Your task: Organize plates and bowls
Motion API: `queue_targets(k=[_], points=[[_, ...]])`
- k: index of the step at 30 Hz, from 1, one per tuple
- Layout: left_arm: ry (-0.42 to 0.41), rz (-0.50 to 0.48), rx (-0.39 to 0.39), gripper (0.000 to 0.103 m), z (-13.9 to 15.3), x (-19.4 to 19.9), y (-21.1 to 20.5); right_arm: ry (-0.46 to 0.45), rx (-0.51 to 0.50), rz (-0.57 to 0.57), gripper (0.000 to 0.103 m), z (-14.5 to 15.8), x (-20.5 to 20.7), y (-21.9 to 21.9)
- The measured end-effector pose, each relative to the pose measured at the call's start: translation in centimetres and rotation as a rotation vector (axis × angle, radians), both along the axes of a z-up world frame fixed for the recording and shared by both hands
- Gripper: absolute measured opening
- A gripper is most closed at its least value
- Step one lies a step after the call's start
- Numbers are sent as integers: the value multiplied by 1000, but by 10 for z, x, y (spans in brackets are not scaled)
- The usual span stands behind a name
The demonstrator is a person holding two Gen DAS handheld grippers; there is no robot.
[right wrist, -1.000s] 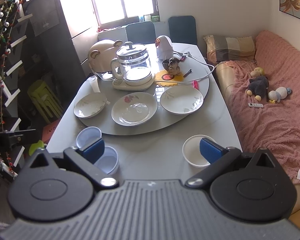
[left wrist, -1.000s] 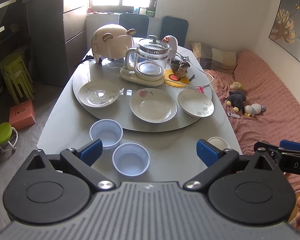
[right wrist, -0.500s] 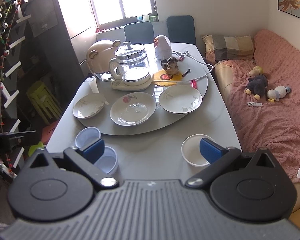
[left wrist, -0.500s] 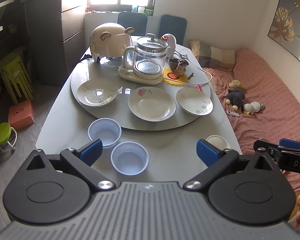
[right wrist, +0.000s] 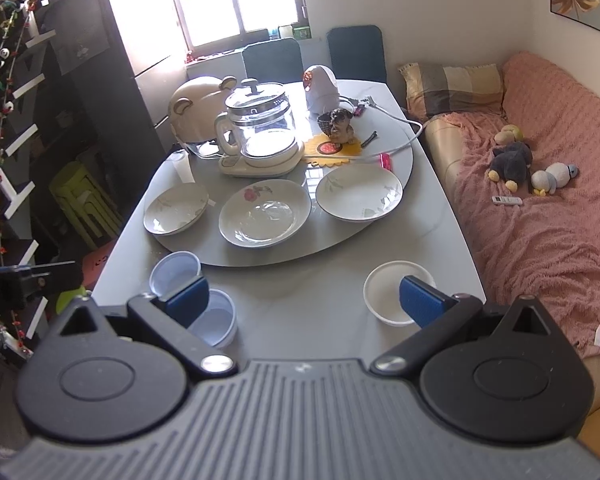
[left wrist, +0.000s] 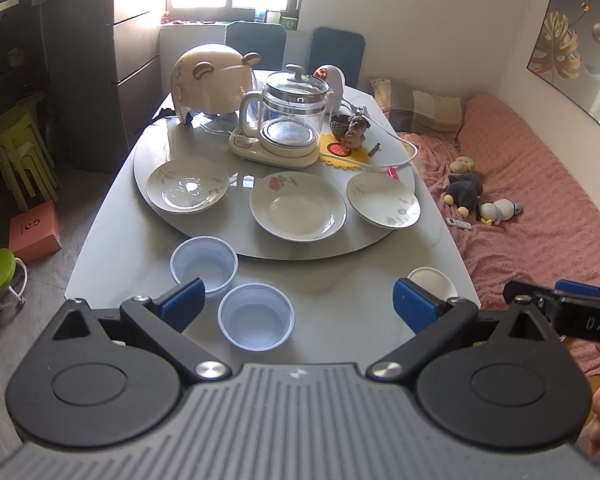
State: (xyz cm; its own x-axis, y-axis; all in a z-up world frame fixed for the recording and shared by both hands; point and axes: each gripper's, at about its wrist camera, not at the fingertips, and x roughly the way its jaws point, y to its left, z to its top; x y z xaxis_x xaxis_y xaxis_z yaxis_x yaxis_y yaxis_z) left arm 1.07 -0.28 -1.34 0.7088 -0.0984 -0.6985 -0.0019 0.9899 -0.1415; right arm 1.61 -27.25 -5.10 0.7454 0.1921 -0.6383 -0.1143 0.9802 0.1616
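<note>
Both hand-held grippers, left [left wrist: 296,304] and right [right wrist: 304,298], are hovering released, grasping nothing. Two translucent blue plastic bowls [left wrist: 256,316] are sitting on the grey counter [left wrist: 340,280] directly ahead of the left one.

1. The round grey turntable [left wrist: 204,224] is smooth and glossy, mirroring the window.
2. Three white glazed ceramic plates [left wrist: 298,211] shine.
3. Two translucent bluish plastic bowls [left wrist: 256,316] look thin and matt.
4. The small white bowl [right wrist: 384,290] is matt.
5. The clear glass kettle [left wrist: 294,114] glints.
6. The pink knitted sofa cover [left wrist: 540,200] is rough, ribbed cloth.
</note>
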Motion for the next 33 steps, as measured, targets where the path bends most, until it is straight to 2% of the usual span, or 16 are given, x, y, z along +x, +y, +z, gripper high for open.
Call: queue_targets(k=[5,11,19,26,30,33], points=[[3,-7,-15,102,-4,3,10,2,7,-17,103,1,-2,6],[16,-52,-43,102,-11,12,25,14,25,-97,103,3,1,10],[18,-138,-43,102,-16,22,41,4,-27,-191,103,5,-4,36],[-7,-194,-26,102,-16,31,55,5,8,-241,103,4,-8,55],[-7,-226,-40,102,-16,27,58,15,42,-262,103,1,-8,63],[7,-237,-51,102,-18,26,58,11,27,-275,103,0,-9,70]])
